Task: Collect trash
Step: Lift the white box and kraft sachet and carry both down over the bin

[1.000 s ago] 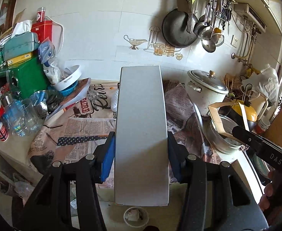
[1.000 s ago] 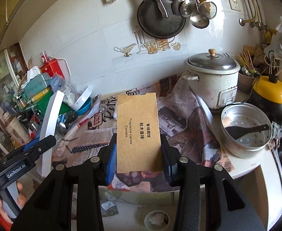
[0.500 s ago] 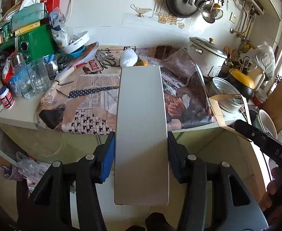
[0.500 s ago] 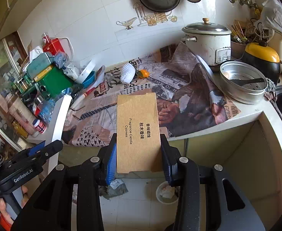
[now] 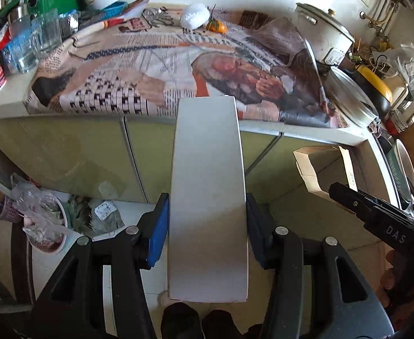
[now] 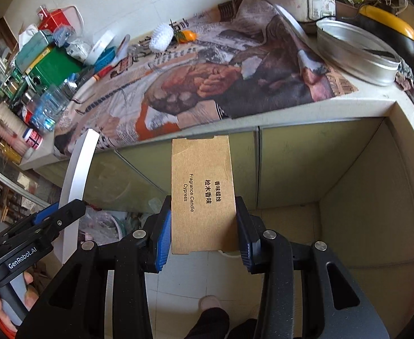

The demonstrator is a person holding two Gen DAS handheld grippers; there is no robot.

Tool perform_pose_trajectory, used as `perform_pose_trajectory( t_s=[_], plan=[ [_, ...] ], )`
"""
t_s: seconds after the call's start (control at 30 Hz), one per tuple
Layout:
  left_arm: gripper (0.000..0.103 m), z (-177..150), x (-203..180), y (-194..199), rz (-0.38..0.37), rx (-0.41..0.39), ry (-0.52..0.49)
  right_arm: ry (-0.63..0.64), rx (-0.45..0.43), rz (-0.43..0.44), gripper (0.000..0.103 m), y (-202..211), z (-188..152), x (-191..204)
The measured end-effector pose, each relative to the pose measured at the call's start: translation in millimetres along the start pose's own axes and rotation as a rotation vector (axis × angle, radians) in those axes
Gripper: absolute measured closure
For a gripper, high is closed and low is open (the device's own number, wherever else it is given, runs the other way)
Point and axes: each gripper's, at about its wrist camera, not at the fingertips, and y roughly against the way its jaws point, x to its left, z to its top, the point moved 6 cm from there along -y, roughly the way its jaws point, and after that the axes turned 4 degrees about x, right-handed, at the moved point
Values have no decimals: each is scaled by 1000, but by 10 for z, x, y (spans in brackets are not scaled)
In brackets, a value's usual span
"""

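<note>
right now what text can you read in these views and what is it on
"Fragrance Candle Cypress", beside two columns of Chinese characters: on the brown cardboard box clamped in the right gripper.
"GenRobot.AI": on the left gripper, seen from the right wrist.
"DAS": on the right gripper, seen from the left wrist.
Newspaper print and jar labels: too blurred to read.
White box: blank.

The brown cardboard box (image 6: 202, 195) bears black print running lengthwise: "Fragrance Candle" over "Cypress", with two lines of Chinese characters beside it. At the near left of the right wrist view, the black body of the left gripper (image 6: 37, 237) carries white lettering "GenRobot.AI". At the near right of the left wrist view, the right gripper (image 5: 376, 220) shows pale letters "DAS" on its dark body. The newspaper (image 5: 156, 65) spread over the counter has headlines and columns too blurred to read.
</note>
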Motion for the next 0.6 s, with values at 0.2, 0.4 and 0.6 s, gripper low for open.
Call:
perform_pose_trajectory(
  t_s=[0.2, 0.4, 0.6],
  plan=[
    [53, -415, 29, -770, 34, 91, 56, 15, 133, -20, 66, -663, -305, -324],
    [53, -836, 241, -1525, 72, 172, 100, -5, 280, -30, 66, -1477, -710, -633],
    [53, -1121, 526, -2186, 104, 222, 137, 0, 371, -9, 66, -2321, -962, -738]
  ],
)
